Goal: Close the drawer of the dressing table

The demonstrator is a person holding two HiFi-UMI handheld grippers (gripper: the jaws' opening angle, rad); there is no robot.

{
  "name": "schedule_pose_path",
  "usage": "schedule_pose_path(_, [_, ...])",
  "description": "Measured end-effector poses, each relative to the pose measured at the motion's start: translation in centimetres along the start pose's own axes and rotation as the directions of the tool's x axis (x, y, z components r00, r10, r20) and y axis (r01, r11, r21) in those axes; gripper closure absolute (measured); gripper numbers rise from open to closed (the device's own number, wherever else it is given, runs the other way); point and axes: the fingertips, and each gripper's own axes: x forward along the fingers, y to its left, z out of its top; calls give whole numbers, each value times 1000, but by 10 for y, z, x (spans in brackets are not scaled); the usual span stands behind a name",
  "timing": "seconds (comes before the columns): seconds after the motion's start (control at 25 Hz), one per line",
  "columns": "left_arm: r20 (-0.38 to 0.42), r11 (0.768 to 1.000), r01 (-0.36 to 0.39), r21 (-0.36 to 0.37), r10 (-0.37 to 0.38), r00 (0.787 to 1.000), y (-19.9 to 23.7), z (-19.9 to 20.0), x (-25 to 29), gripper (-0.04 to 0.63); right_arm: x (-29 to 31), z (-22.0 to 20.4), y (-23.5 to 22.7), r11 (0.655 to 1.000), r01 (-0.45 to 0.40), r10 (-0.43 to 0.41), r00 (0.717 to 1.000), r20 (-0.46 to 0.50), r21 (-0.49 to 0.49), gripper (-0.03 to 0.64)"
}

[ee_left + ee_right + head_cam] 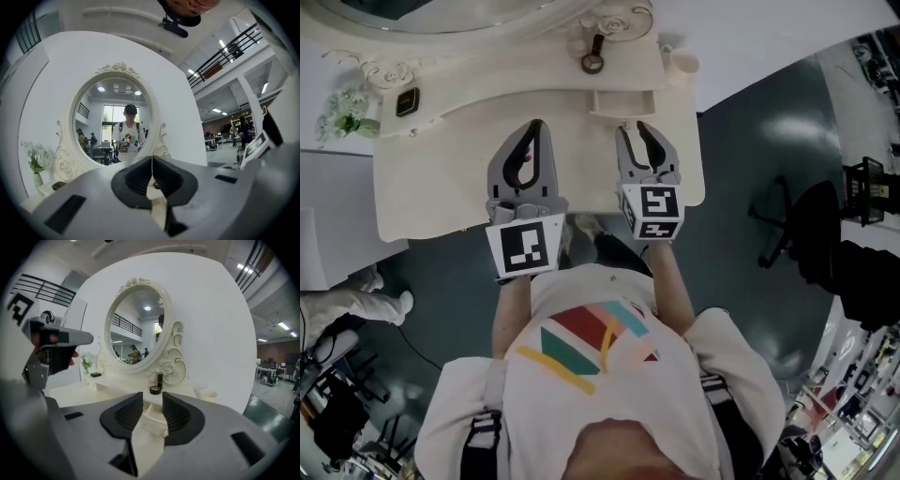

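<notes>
The cream dressing table (441, 178) has a small drawer (623, 101) standing pulled out under its raised back shelf. In the right gripper view the drawer front (149, 420) with its small clear knob (164, 433) lies just ahead, framed by the jaws. My right gripper (632, 131) (152, 401) is open, its fingers apart in front of the drawer and touching nothing. Over the tabletop further left, my left gripper (533, 127) (151, 161) is shut with nothing in it, pointing at the oval mirror (115, 117).
On the back shelf stand a dark lipstick and round compact (593, 56), a cream cup (683, 66), a black box (407, 101) and white flowers (342, 112). The table's right edge (701, 169) drops to a dark floor with a chair (797, 225).
</notes>
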Motion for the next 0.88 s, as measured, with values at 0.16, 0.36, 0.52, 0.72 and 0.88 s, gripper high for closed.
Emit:
schedule_pose_path(0.16, [-20, 1000, -12, 0, 12, 1000, 3, -12, 0, 588, 16, -33, -15, 998, 61, -61, 997, -51, -11, 523])
schedule_pose_path(0.36, [-56, 1000, -16, -2, 16, 998, 2, -27, 3, 588, 33, -70, -20, 999, 43, -41, 989, -142, 16, 523])
schedule_pose_path(0.52, [-77, 1000, -12, -4, 12, 997, -1, -36, 7, 588, 44, -92, -22, 998, 41, -32, 981, -191, 42, 520])
schedule_pose_path(0.72, [-108, 1000, -9, -8, 8, 994, -4, -50, 10, 588, 55, -116, -25, 996, 50, -30, 969, -243, 77, 515])
schedule_pose_path(0.88, [-121, 1000, -12, -6, 11, 993, -5, -57, 9, 588, 62, -133, -28, 993, 55, -23, 960, -278, 108, 509])
